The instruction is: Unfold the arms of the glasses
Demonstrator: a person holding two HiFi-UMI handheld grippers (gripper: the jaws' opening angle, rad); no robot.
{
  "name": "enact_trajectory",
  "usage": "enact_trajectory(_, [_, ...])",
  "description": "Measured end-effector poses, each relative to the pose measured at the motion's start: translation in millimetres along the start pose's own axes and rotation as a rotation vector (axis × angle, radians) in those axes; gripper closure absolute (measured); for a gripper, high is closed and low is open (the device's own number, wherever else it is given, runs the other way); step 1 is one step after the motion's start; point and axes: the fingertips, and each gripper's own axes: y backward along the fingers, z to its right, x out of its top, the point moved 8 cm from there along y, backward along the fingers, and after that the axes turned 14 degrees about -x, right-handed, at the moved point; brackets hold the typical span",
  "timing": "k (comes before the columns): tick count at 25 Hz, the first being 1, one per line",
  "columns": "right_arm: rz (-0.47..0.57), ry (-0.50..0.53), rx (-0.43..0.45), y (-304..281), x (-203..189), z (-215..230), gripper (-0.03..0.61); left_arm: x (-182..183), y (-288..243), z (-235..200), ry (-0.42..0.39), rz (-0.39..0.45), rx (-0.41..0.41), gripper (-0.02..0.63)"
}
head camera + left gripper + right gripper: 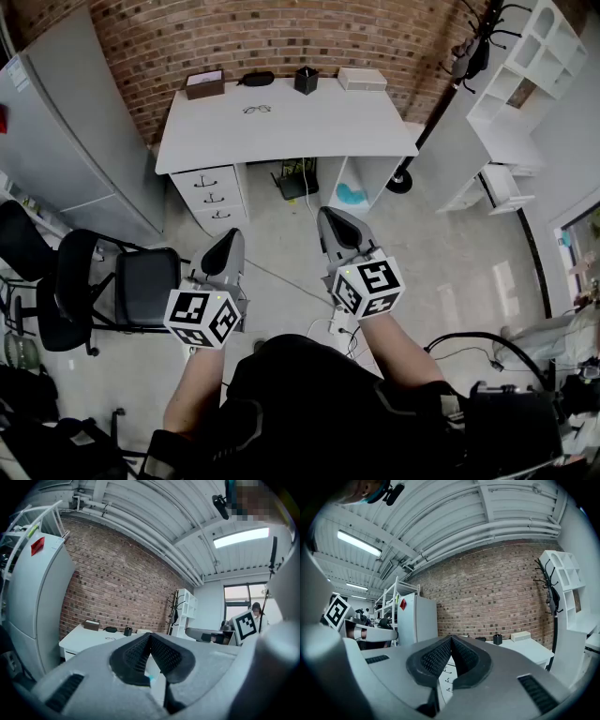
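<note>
The thin dark-framed glasses [257, 110] lie on the white desk [281, 131] by the brick wall, far ahead of both grippers. In the left gripper view the glasses [110, 638] are a tiny shape on the desk top. My left gripper [228, 246] is held level over the floor, its jaws shut with nothing between them; the pads [140, 653] meet at the tip. My right gripper [333, 220] hangs beside it, also level, shut and empty, and its ribbed pads [438, 657] touch at the tip.
On the desk's back edge stand a brown box [204, 84], a black case [256, 79], a black pen cup [306, 80] and a white box [362, 79]. A black chair [122, 286] is at my left, a grey cabinet [66, 141] behind it, white shelving [525, 56] at the right.
</note>
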Motion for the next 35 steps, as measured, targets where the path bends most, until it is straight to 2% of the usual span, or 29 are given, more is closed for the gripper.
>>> enact_trajectory(19, [-0.03,-0.029,0.01,-9.3,-8.4,-19.4,0.569,-3.1,15.2,-25.1,0.024,-0.002,0.0,0.604])
enact_trajectory(28, [-0.02,-0.004,-0.008,-21.8,-11.6,-51.3,0.569,0.6,32.5,-53.0,0.014,0.018,-0.05,0.604])
enact_trajectory(35, [-0.041,0.039,-0.001,-27.3,-19.0,-80.9,0.569,-5.4,47.6,-78.6,0.046,0.022,-0.063,0.603])
